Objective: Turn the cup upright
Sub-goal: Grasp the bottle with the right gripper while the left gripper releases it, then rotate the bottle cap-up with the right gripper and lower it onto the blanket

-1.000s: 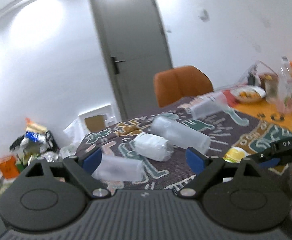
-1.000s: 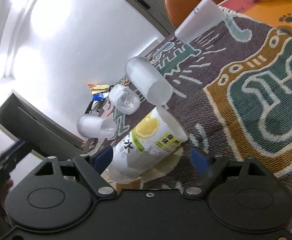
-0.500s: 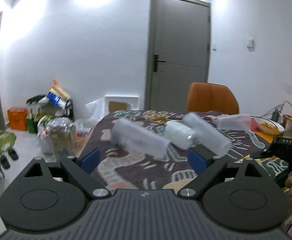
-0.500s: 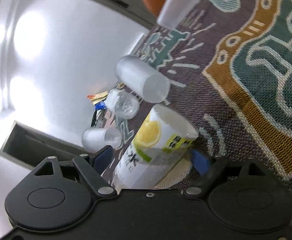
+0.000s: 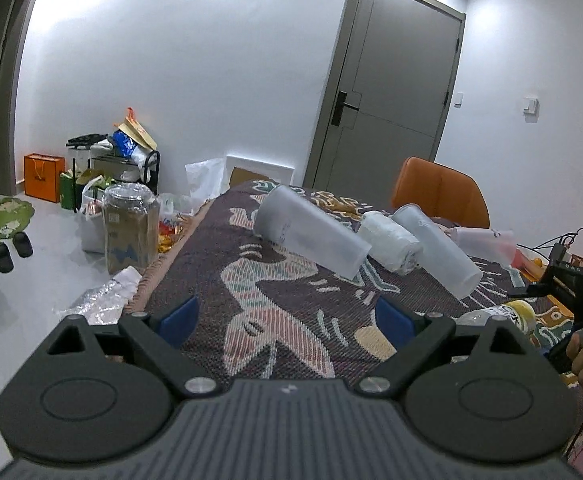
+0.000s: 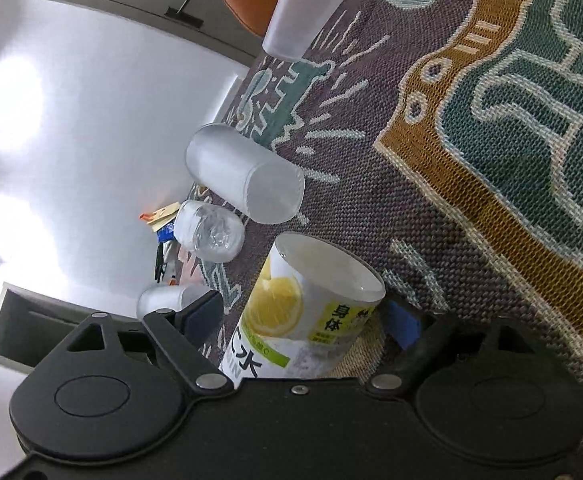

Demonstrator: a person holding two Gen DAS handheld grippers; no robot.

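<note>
Lemon-label cup (image 6: pixel 307 312) lies between right gripper (image 6: pixel 305 316) fingers

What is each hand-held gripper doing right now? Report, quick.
Left hand-held gripper: open, holding nothing.
Right hand-held gripper: around the lemon cup; cannot tell if clamped.

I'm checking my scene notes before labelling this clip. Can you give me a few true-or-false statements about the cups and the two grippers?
1. The lemon-label cup sits between the right gripper fingers. True.
2. The left gripper is clamped on a cup. False: it is open, with only the patterned cloth between its fingers.
3. The frosted cups lie on their sides. True.
4. The chair is blue. False: it is orange.
</note>
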